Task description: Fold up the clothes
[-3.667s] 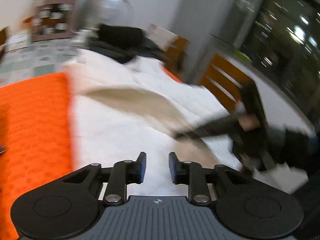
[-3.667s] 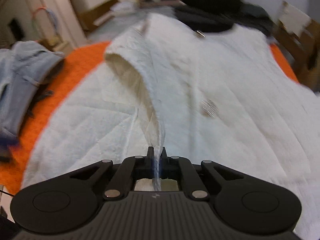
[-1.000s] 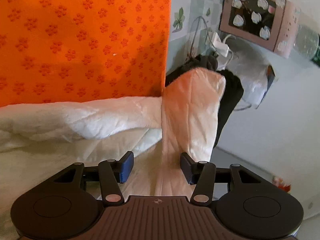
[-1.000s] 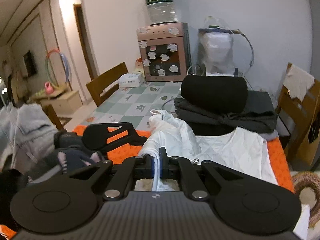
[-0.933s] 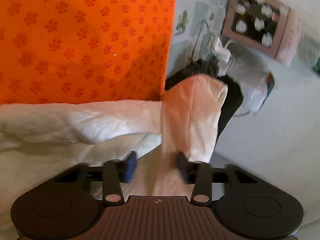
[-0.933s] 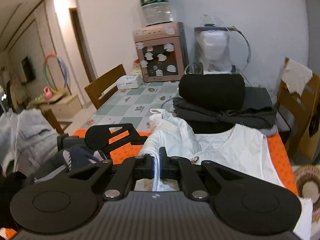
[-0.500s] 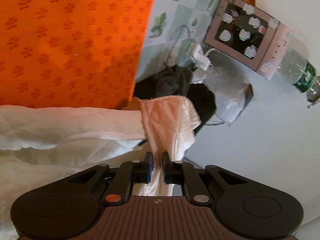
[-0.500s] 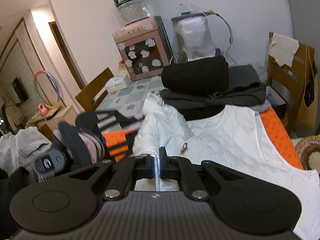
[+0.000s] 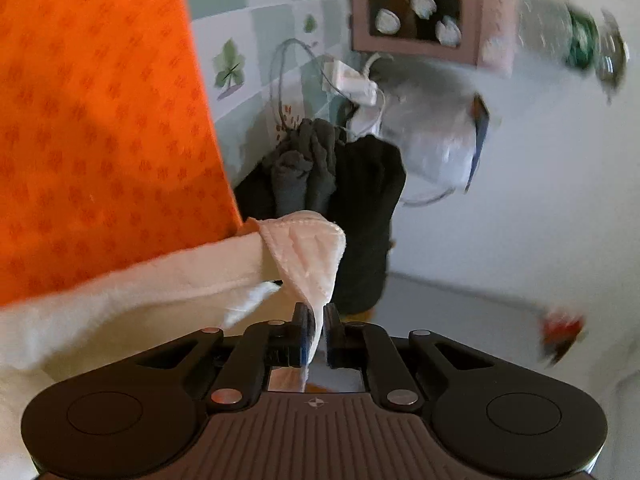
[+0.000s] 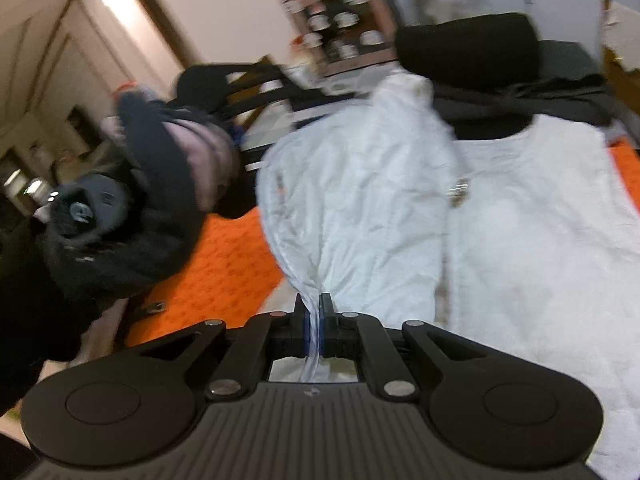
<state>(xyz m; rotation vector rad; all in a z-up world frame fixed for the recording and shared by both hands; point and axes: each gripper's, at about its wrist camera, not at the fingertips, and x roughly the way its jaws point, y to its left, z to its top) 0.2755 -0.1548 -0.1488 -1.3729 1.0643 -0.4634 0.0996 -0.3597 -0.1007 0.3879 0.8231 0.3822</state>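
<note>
A white quilted sleeveless garment [image 10: 540, 216] lies spread on an orange mat [image 10: 224, 264]. My right gripper [image 10: 314, 312] is shut on a bunched edge of it, and the raised cloth runs away from the jaws as a long fold [image 10: 360, 200]. In the left wrist view my left gripper [image 9: 316, 316] is shut on the garment's shoulder strap [image 9: 308, 252], lifted off the orange mat [image 9: 100, 120]. The rest of the white cloth [image 9: 120, 300] trails off to the lower left. A gloved hand [image 10: 160, 184] with the other gripper shows left of the fold in the right wrist view.
Folded dark clothes [image 10: 480, 64] are stacked at the far end of the table, also seen as a dark pile [image 9: 340, 184] in the left wrist view. A pink cabinet [image 10: 340, 28] with stickers and a white power strip [image 9: 352, 82] with cables stand behind them.
My left gripper closed on the shoulder strap and lifted it off the mat. My right gripper, still holding its edge, dropped lower toward the table, and both views rolled.
</note>
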